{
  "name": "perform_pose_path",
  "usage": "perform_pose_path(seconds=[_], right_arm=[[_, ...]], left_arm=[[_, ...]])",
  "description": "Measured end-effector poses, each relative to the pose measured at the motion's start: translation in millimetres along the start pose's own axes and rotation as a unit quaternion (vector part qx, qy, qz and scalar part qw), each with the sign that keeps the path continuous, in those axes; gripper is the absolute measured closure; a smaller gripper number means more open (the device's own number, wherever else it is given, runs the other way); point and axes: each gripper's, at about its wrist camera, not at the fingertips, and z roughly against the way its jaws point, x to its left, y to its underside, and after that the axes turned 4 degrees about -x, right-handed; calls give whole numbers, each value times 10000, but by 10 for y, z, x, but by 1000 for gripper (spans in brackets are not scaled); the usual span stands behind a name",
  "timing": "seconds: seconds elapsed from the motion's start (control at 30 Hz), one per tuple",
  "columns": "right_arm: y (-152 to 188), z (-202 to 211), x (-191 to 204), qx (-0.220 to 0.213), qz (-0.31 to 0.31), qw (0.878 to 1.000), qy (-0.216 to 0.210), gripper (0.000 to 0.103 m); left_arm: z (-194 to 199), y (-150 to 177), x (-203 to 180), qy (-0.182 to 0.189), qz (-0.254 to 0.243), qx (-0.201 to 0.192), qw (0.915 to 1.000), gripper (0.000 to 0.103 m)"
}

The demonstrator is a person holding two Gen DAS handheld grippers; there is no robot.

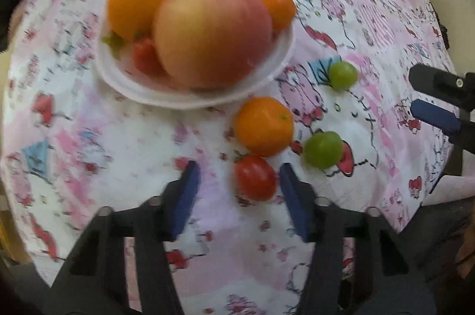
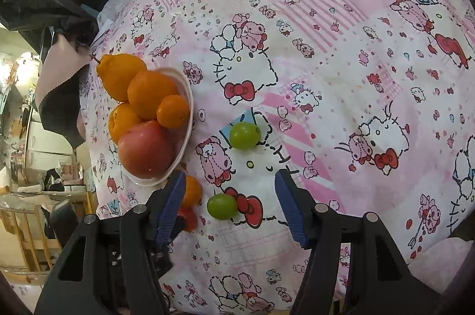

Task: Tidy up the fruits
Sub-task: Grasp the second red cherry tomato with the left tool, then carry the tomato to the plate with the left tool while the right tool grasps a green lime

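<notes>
A white plate (image 1: 142, 89) holds an apple (image 1: 212, 33), several oranges (image 1: 142, 3) and a small tomato (image 1: 145, 57). On the cloth lie a small orange (image 1: 263, 125), a red tomato (image 1: 255, 177) and two green grapes (image 1: 323, 149) (image 1: 343, 75). My left gripper (image 1: 239, 181) is open, with the red tomato between its fingers near the right one. My right gripper (image 2: 230, 192) is open above the cloth, with a grape (image 2: 222, 206) between its fingers. The plate (image 2: 185, 137), other grape (image 2: 244, 135), small orange (image 2: 192, 190) and tomato (image 2: 188, 218) also show in the right wrist view.
A pink cartoon-print cloth (image 2: 326, 48) covers the table. The right gripper's fingers (image 1: 435, 114) show at the right edge of the left wrist view. A dark chair and room furniture (image 2: 44, 137) lie beyond the table's left edge.
</notes>
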Motion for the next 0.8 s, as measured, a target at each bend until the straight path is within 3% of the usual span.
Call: perform_pose_path(seconds=[0.13, 0.23, 0.3, 0.57, 0.8], right_arm=[[-16, -7, -21, -20, -24, 10000, 42, 38], [-18, -17, -25, -9, -31, 10000, 36, 38], [-18, -22, -7, -13, 13, 10000, 45, 38], [-9, -32, 4, -22, 16, 10000, 83, 38], [-2, -29, 56, -15, 24, 10000, 10, 38]], left_arm=[[-106, 3, -58, -3, 49, 102, 9999, 54], [-120, 0, -102, -165, -117, 85, 9998, 76], [-91, 17, -106, -306, -157, 51, 9994, 77], [131, 47, 32, -264, 67, 41, 9996, 77], [743, 54, 221, -250, 83, -359, 9990, 77]])
